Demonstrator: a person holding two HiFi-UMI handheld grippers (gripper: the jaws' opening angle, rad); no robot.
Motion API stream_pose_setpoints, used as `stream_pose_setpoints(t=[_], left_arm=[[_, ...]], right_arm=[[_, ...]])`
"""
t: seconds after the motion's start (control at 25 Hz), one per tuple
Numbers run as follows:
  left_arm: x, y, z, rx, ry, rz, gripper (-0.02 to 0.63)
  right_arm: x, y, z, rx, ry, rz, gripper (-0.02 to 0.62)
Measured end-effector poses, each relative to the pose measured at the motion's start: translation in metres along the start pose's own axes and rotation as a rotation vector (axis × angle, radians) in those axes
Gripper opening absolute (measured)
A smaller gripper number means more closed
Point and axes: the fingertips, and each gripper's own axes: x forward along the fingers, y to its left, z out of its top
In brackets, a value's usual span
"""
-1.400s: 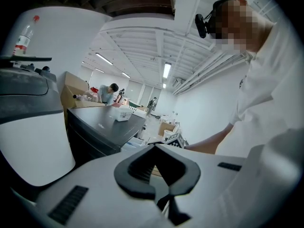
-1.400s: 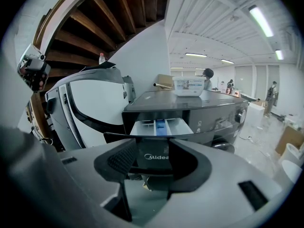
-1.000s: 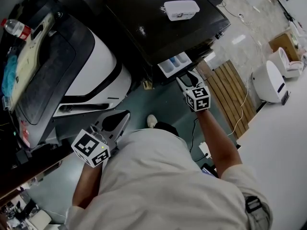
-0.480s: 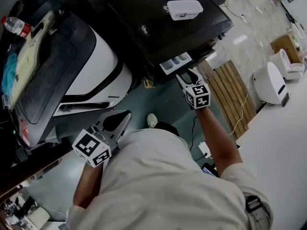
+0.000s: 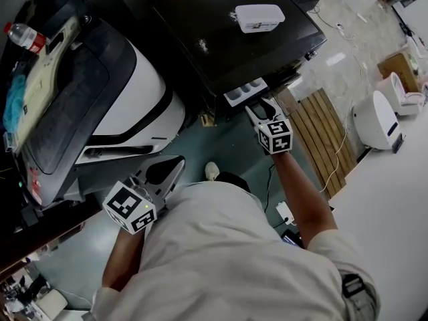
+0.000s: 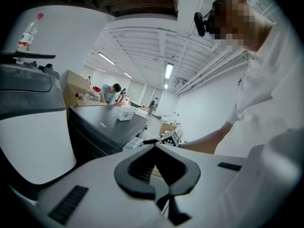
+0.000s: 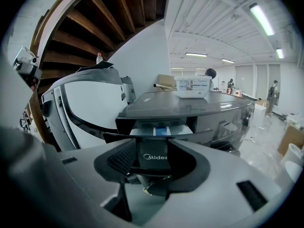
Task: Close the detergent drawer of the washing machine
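- "Midea" stands in white letters on the dark front of the detergent drawer (image 7: pixel 156 158), seen in the right gripper view.
- The white box (image 7: pixel 192 87) on top of the washing machine (image 7: pixel 190 106) bears a printed label, seemingly with blue lettering, too small to read.
- The bottle (image 5: pixel 24 37) shows a red band; its wording is illegible.

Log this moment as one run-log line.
step: closing detergent drawer | state: partly out | right gripper: jaws apart, at drawer front | left gripper: shut, empty, idle

2 machines (image 5: pixel 221 32) (image 5: pixel 134 92) | 1 drawer (image 5: pixel 245 91) | L tool (image 5: pixel 175 162) + R tool (image 5: pixel 263 103) = 2 | 1 bottle (image 5: pixel 23 37) | 1 box (image 5: pixel 259 17) | 1 pallet (image 5: pixel 321 136)
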Motion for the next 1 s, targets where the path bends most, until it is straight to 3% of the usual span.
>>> stream_pose_setpoints(t=[1.0], left_arm=[[0.001,0.011,0.003,-0.003,-0.003,0.019,-0.005]], right_arm=[[0.027,0.001,0.017,0.005,-0.013,0.017,0.207]])
